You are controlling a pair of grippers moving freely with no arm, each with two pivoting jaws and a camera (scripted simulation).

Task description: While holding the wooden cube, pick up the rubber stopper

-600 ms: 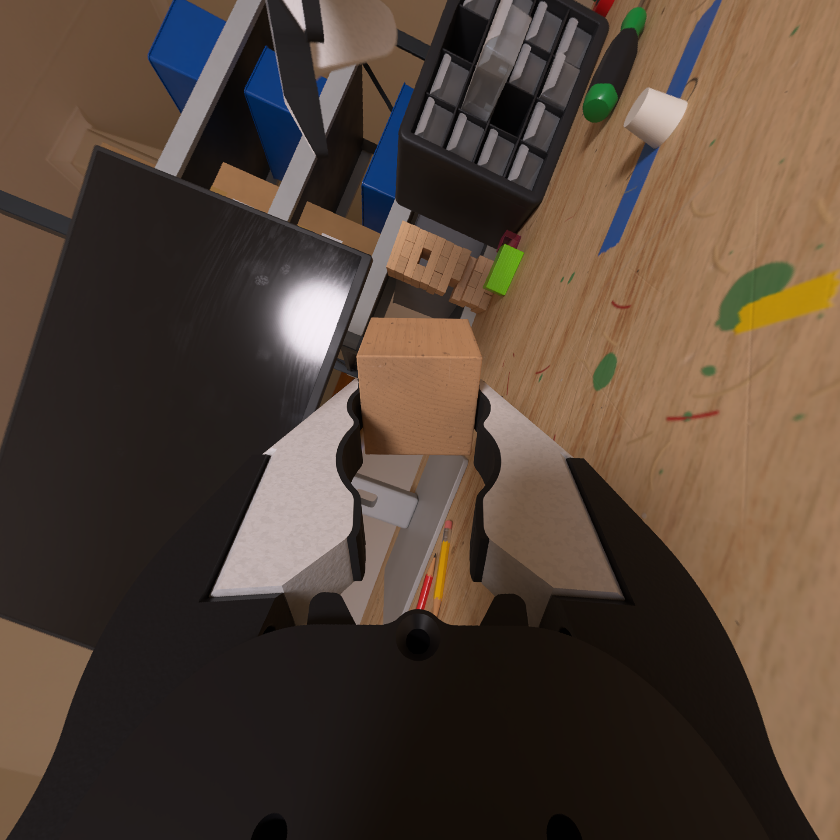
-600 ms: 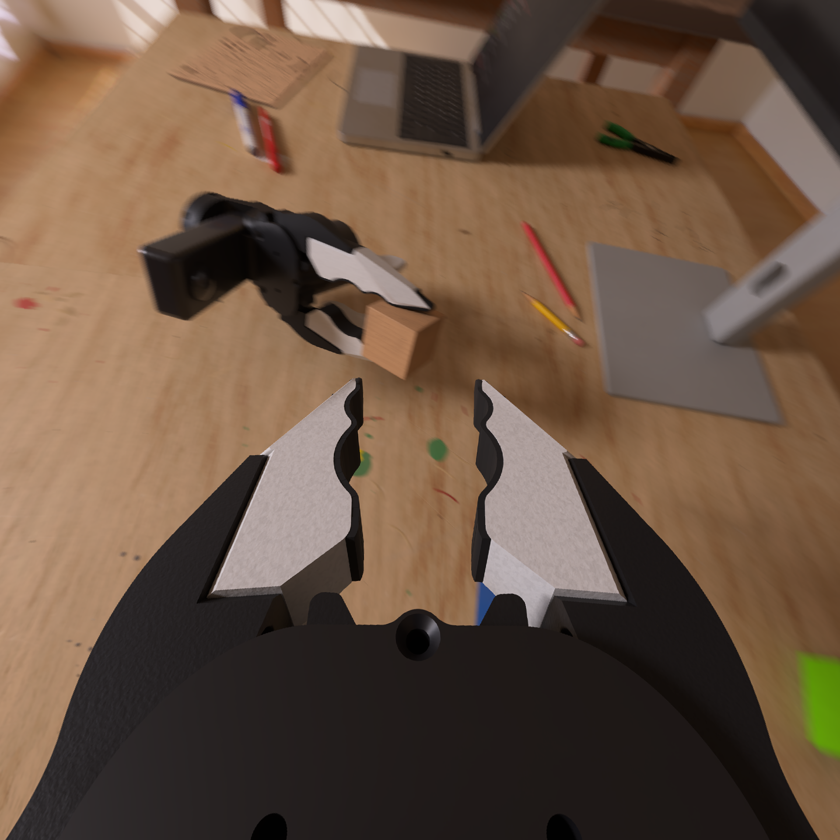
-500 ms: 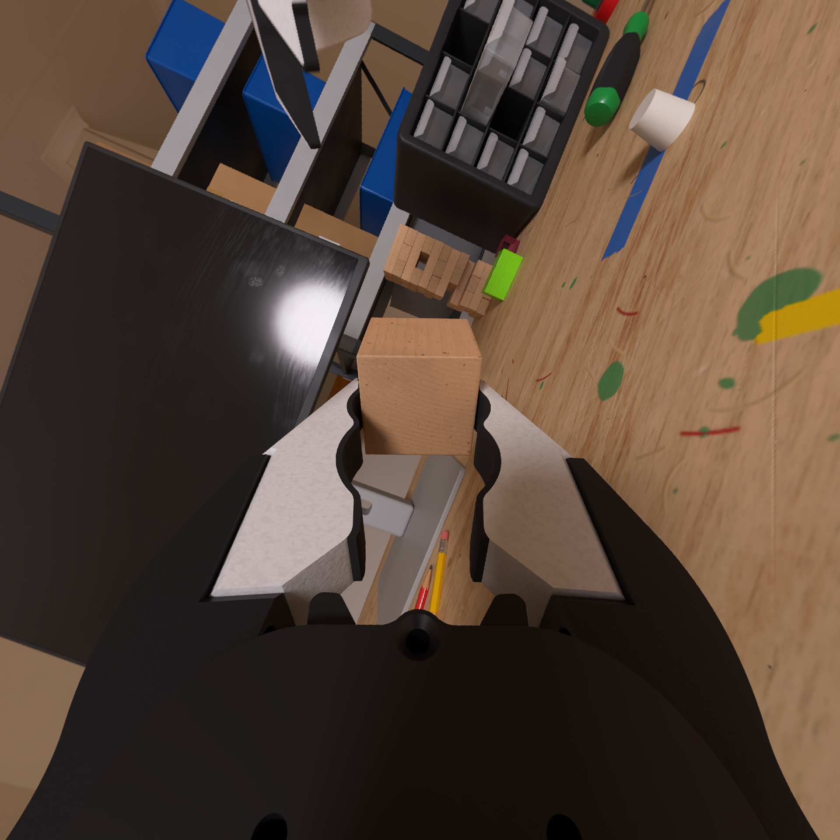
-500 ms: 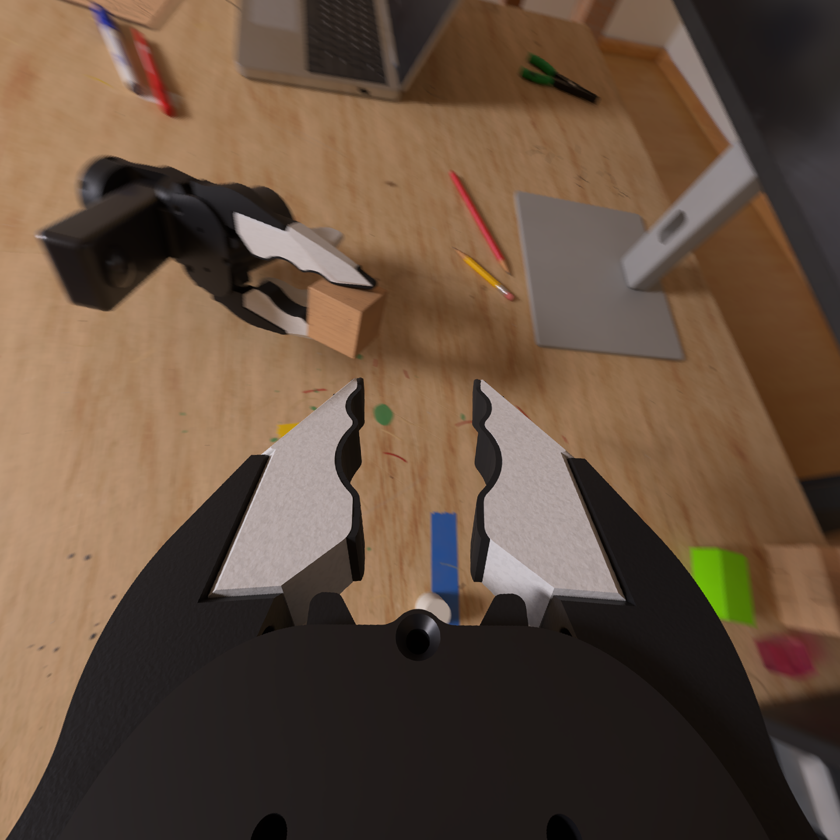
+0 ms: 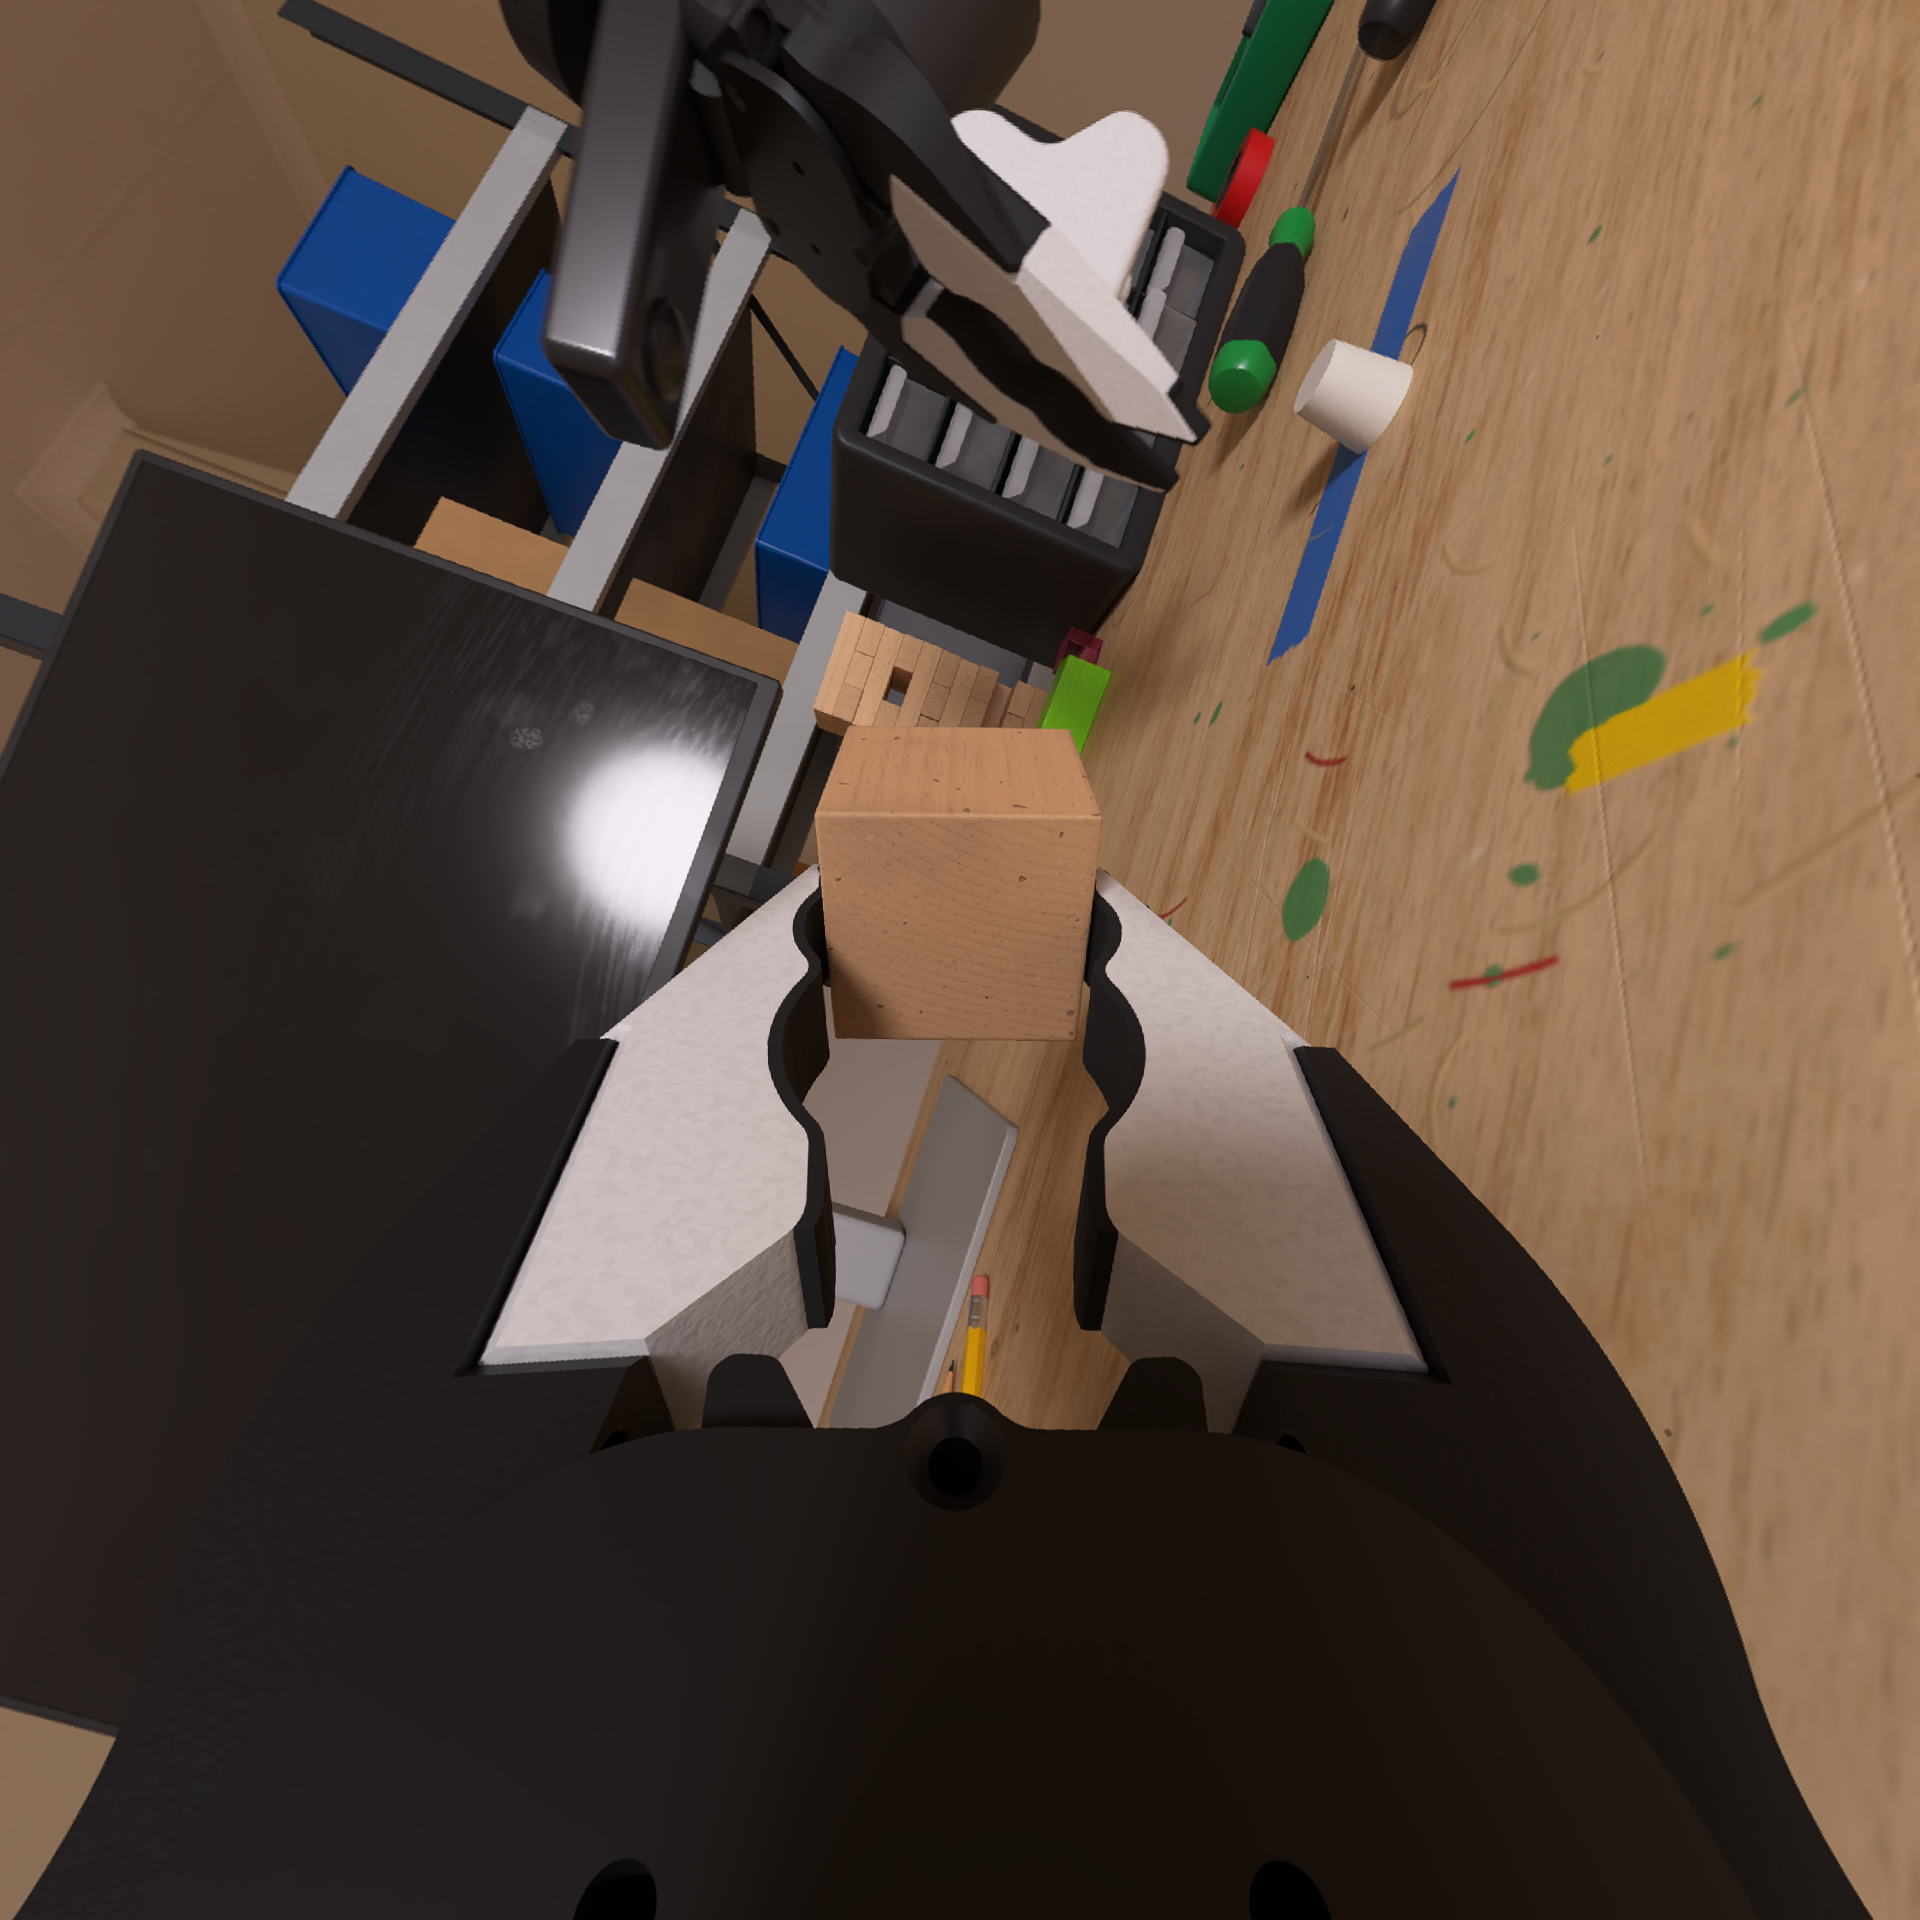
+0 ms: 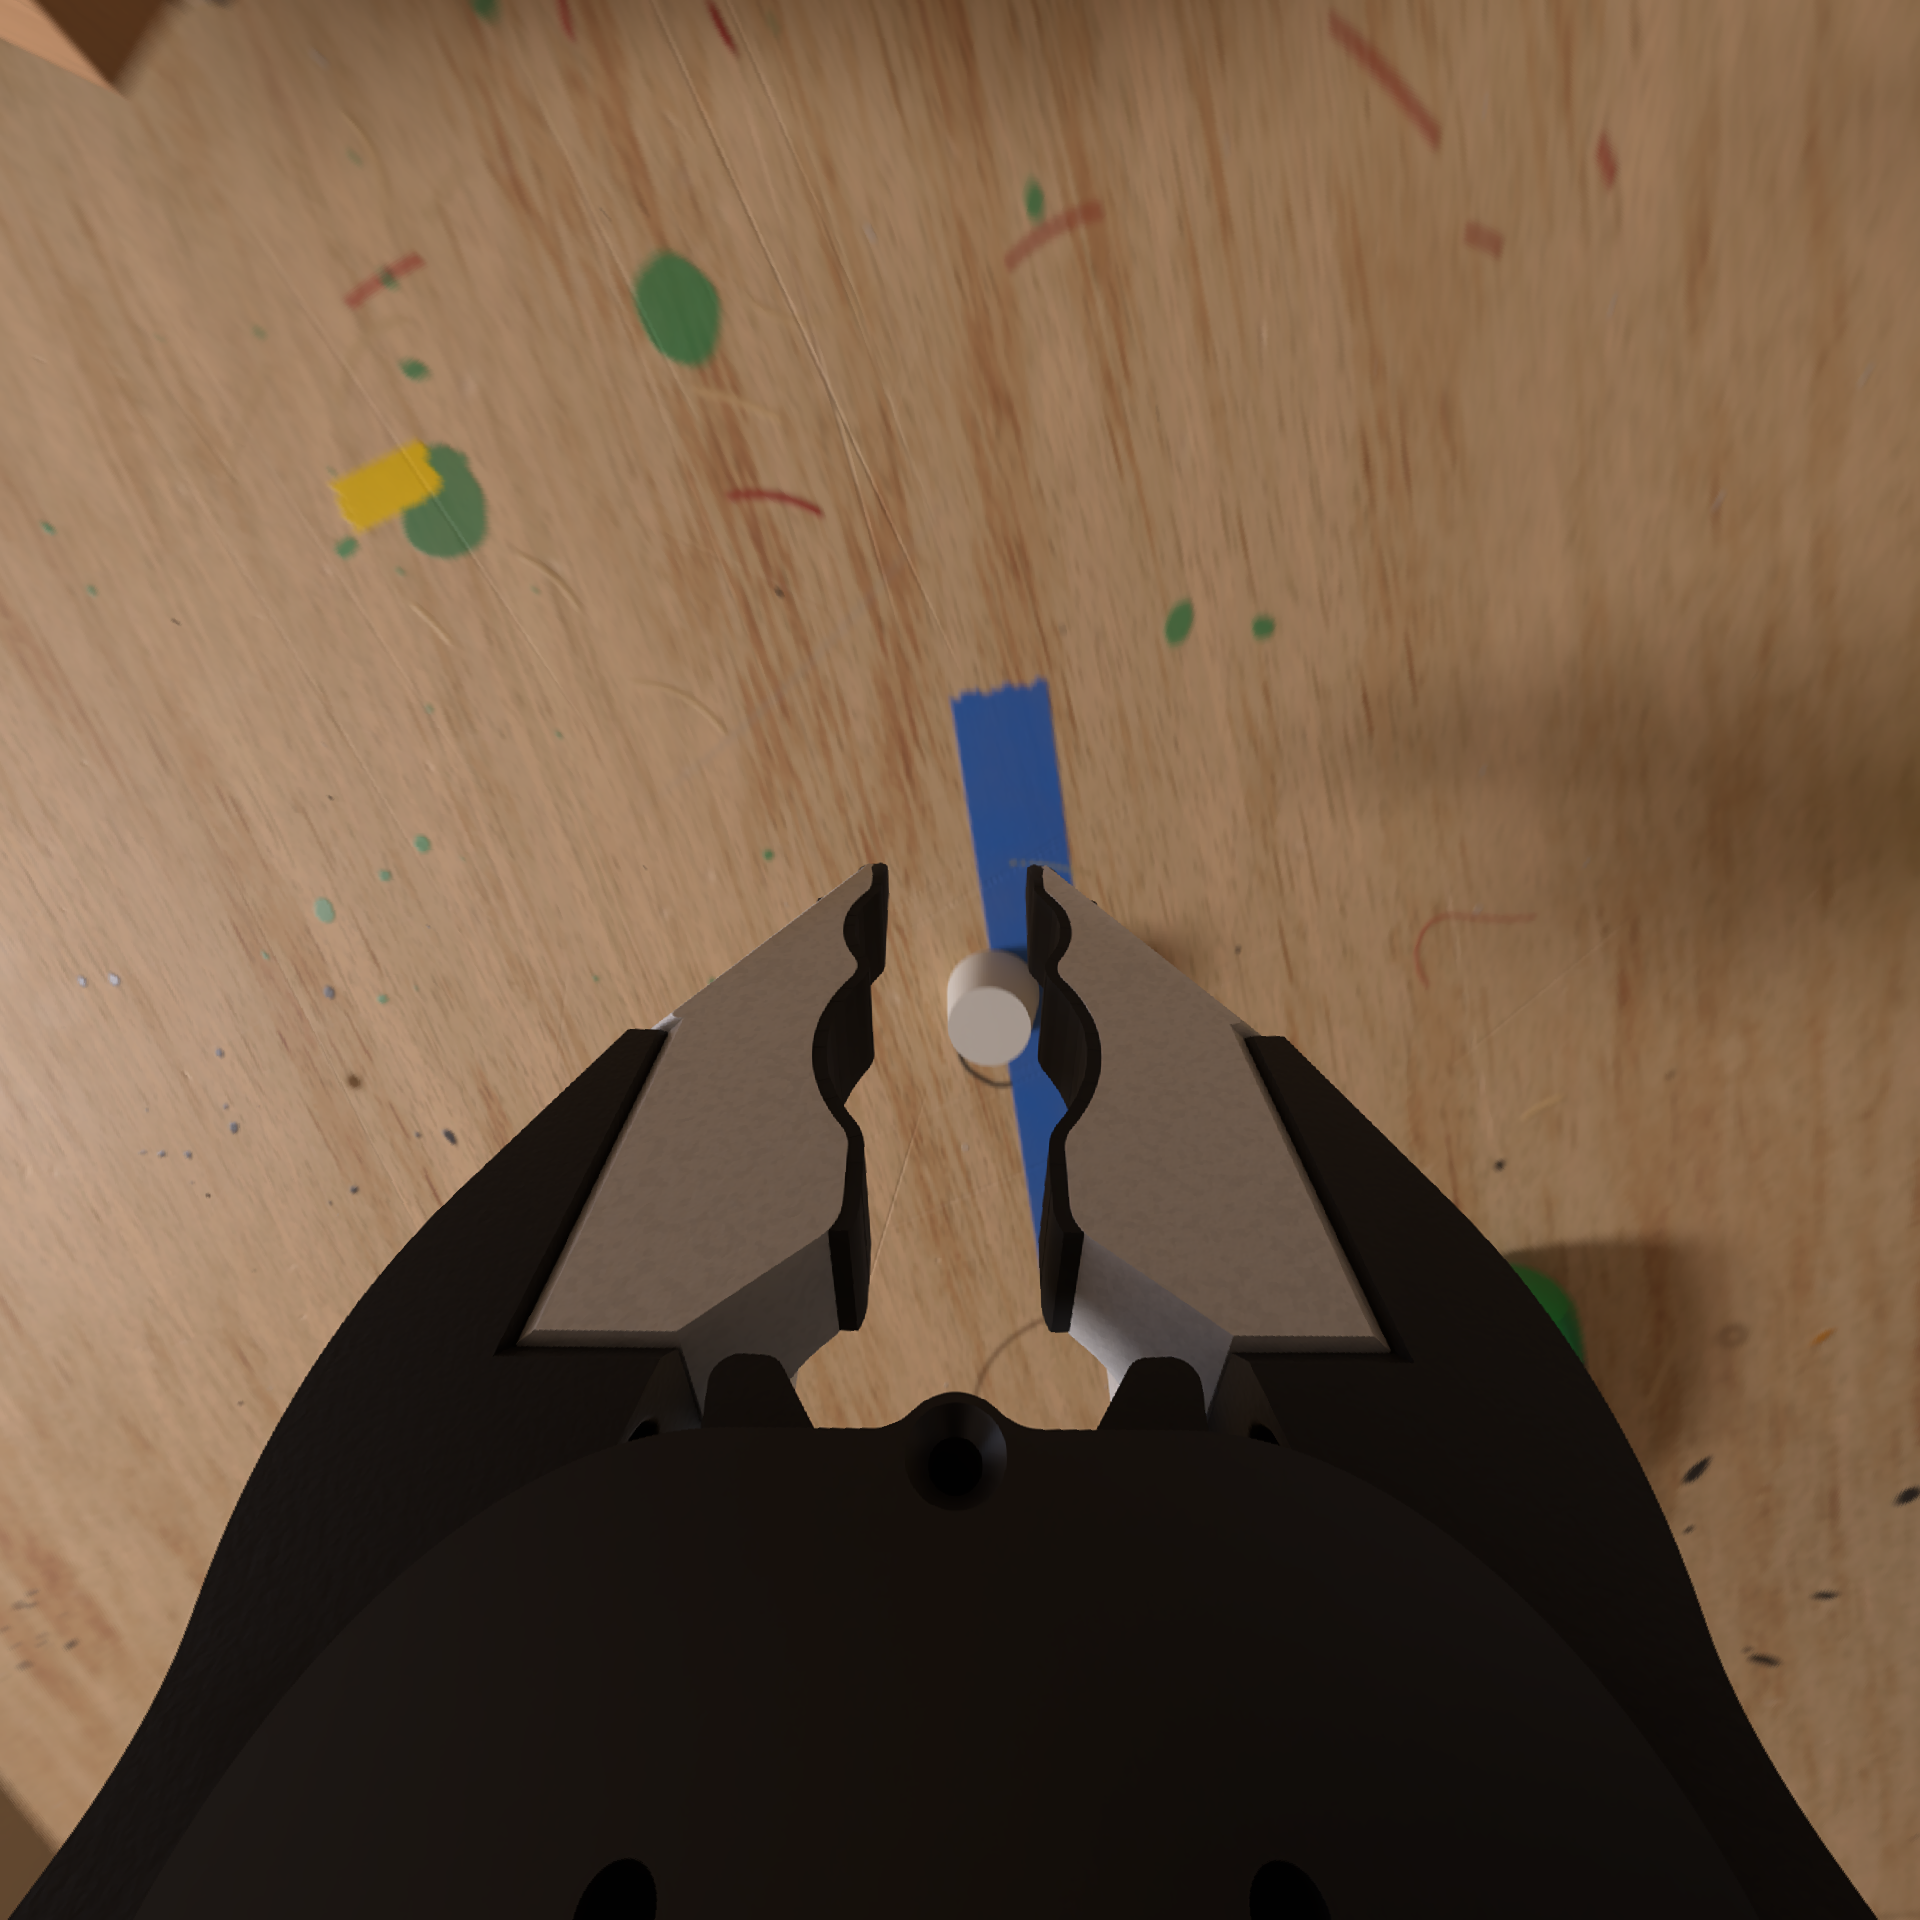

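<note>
My left gripper (image 5: 956, 904) is shut on the wooden cube (image 5: 956, 883) and holds it above the wooden table. The rubber stopper (image 6: 989, 1010), a small off-white plug, stands on the table on a strip of blue tape (image 6: 1013, 800). My right gripper (image 6: 956, 883) is open and points down at the table, well above it, with the stopper showing in the gap between its fingers, closer to the right one. In the left wrist view the stopper (image 5: 1351, 395) shows far off, with the right gripper (image 5: 1164, 436) hanging above and to its left.
A black parts organiser (image 5: 997, 499), a green-handled screwdriver (image 5: 1257, 332), a stack of small wooden blocks (image 5: 914, 675) and a green block (image 5: 1075, 696) lie near the stopper. A dark monitor (image 5: 312, 883) and its grey base (image 5: 935, 1226) stand to the left. Paint marks (image 6: 447, 499) dot the table.
My right gripper has tipped downward and moved over the stopper, which now shows between its fingers. The left gripper has kept hold of the cube and hardly moved.
</note>
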